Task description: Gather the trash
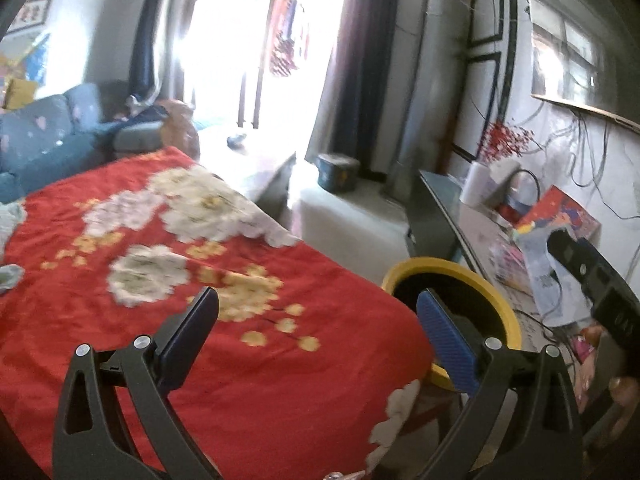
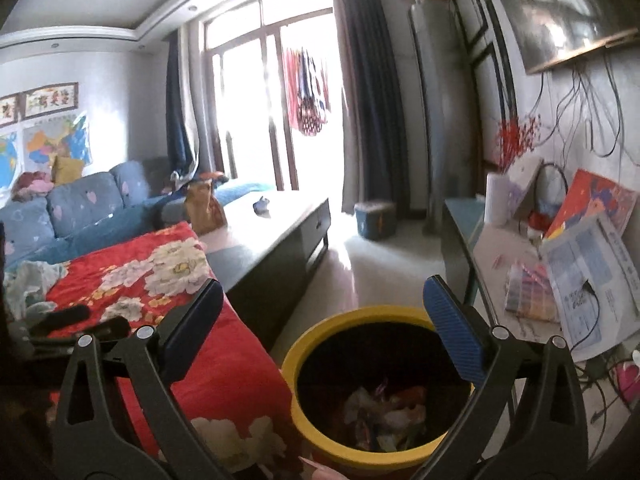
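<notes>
Living room, floor by the red floral blanket [image 2: 168, 280]: yellow-rimmed trash bin [image 2: 376, 384] holds crumpled trash [image 2: 384, 416]. Right gripper [image 2: 324, 312] hangs above its rim, jaws wide, empty. Left gripper [image 1: 316, 320] over blanket, jaws wide, empty.

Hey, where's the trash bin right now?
The yellow-rimmed trash bin stands on the floor, low centre in the right wrist view, between the red floral blanket and the cluttered side table.

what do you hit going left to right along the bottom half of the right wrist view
red floral blanket → yellow-rimmed trash bin → printed paper sheet
</notes>
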